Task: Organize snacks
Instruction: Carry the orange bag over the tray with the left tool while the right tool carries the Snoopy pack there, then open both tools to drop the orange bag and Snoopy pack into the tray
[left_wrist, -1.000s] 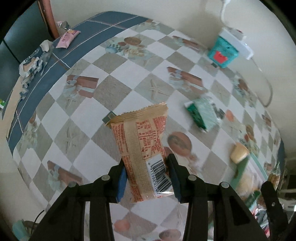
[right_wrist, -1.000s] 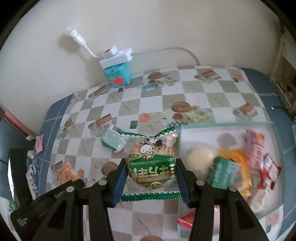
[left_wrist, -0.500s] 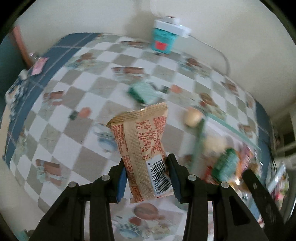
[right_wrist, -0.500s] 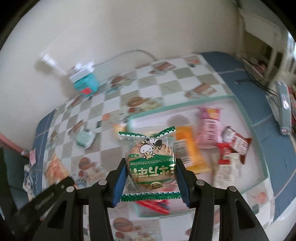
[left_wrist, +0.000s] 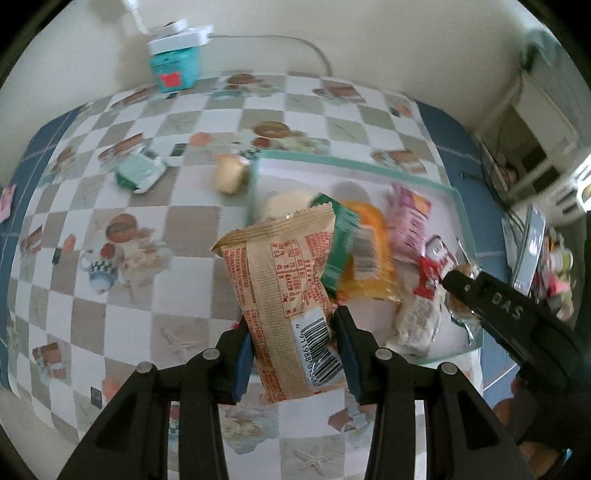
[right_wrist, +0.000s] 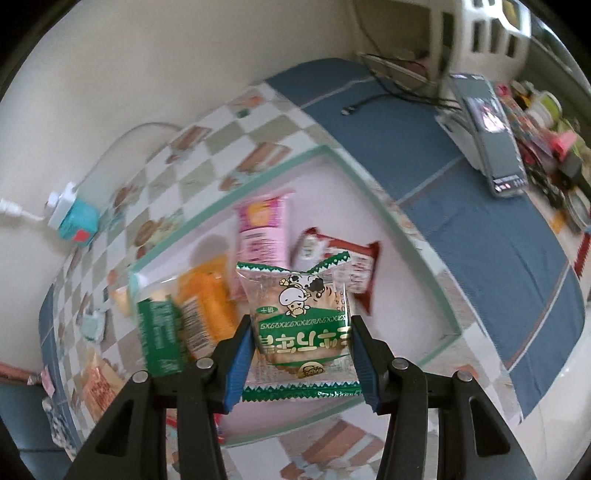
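While both packets hang above the tray (right_wrist: 410, 236), your left gripper (left_wrist: 295, 350) has its fingers clamped on the tan snack packet (left_wrist: 280, 280), long axis pointing away from you, barcode end nearest. Your right gripper (right_wrist: 303, 358) fingers pinch the green cow-print packet (right_wrist: 299, 317) by its sides, print upside down.

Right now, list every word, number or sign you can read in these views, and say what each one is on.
"DAS" - raised letters on the right gripper arm.
"911988 0" - partly hidden digits beside the barcode on the tan snack packet, held in the left gripper.
Green cow-cartoon packet: large gold characters, upside down; not legible.
Tan packet's red print: too small.
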